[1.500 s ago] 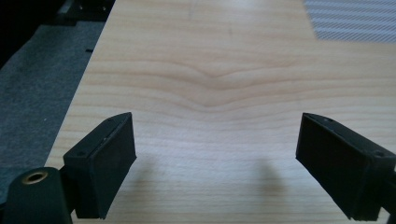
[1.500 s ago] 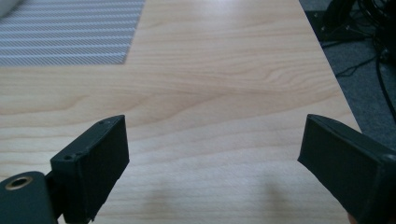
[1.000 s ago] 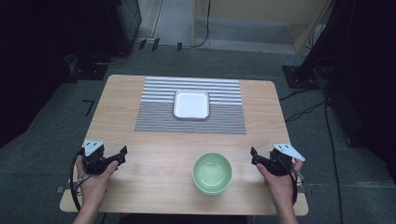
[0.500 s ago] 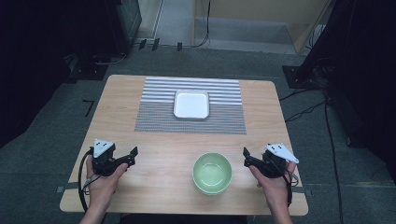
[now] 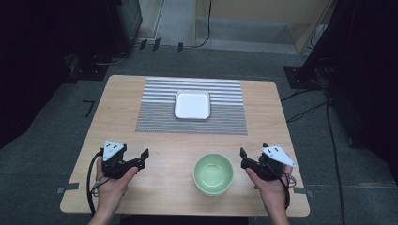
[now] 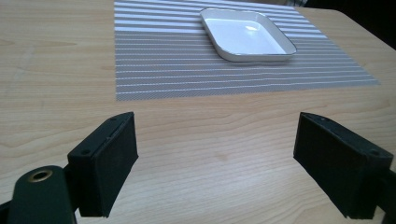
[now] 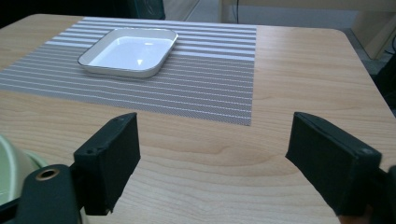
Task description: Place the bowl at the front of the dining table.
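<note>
A pale green bowl (image 5: 213, 173) sits empty near the table's front edge, and its rim (image 7: 11, 172) shows at the left of the right gripper view. A white square dish (image 5: 192, 104) (image 6: 247, 35) (image 7: 128, 51) rests on a grey striped mat (image 5: 155, 117). My left gripper (image 5: 141, 158) (image 6: 224, 172) hovers left of the bowl, open and empty, pointing right. My right gripper (image 5: 245, 159) (image 7: 219, 163) hovers just right of the bowl, pointing at it. Its jaws stand open and have just been closing a little, with nothing between them.
The wooden table (image 5: 263, 108) is bare around the mat (image 6: 187, 74) (image 7: 187, 88). A cable (image 5: 89, 183) trails from the left gripper over the front edge. Dark stands and cables lie on the floor beyond the table.
Both hands have moved inward toward the bowl, the left one to the right and the right one to the left, and lifted slightly. Bowl and dish have not moved.
</note>
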A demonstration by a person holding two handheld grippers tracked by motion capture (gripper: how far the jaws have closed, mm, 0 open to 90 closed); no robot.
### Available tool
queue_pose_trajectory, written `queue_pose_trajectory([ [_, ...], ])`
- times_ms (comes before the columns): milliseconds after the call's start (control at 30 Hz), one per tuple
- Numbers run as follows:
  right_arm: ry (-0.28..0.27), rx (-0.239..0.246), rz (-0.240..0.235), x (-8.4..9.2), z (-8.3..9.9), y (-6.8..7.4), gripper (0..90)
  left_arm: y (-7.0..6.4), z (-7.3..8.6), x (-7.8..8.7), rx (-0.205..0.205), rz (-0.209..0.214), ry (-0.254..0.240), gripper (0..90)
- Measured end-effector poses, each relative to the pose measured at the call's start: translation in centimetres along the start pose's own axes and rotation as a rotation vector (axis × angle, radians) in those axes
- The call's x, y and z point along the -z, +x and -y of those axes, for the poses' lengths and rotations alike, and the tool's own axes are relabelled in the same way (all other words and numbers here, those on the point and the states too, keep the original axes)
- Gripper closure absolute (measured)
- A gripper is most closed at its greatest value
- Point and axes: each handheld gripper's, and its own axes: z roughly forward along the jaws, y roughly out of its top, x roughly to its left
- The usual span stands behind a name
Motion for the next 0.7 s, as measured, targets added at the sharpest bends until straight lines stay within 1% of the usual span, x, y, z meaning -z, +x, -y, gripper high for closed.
queue_pose_trajectory([
  [167,-0.019,0.002,-0.024,0.4,-0.2,0.5,20.5,-1.3,-0.2,0.0,-0.018,0.025,-0.004,13.2],
  [300,-0.037,-0.008,-0.053,0.8,-0.4,0.9,24.0,-2.4,-0.3,-0.2,-0.036,0.047,-0.003,13.2],
  [400,-0.046,0.0,-0.069,1.0,-0.6,1.2,26.7,-3.2,-0.4,-0.4,-0.044,0.06,-0.001,13.2],
  [533,-0.072,0.015,-0.081,1.3,-0.6,1.6,35.4,-4.3,-0.5,-0.6,-0.059,0.08,0.0,13.2],
  [567,-0.072,0.015,-0.081,1.3,-0.6,1.6,35.4,-4.3,-0.5,-0.6,-0.059,0.08,0.0,13.2],
  [600,-0.079,0.017,-0.093,1.4,-0.7,1.7,37.9,-4.6,-0.5,-0.7,-0.062,0.086,0.001,13.2],
  [633,-0.078,0.01,-0.1,1.5,-0.7,1.8,39.0,-5.1,-0.5,-0.8,-0.069,0.095,0.003,13.2],
  [700,-0.08,0.001,-0.113,1.4,-0.8,1.8,40.8,-5.6,-0.5,-0.9,-0.079,0.102,0.007,13.5],
])
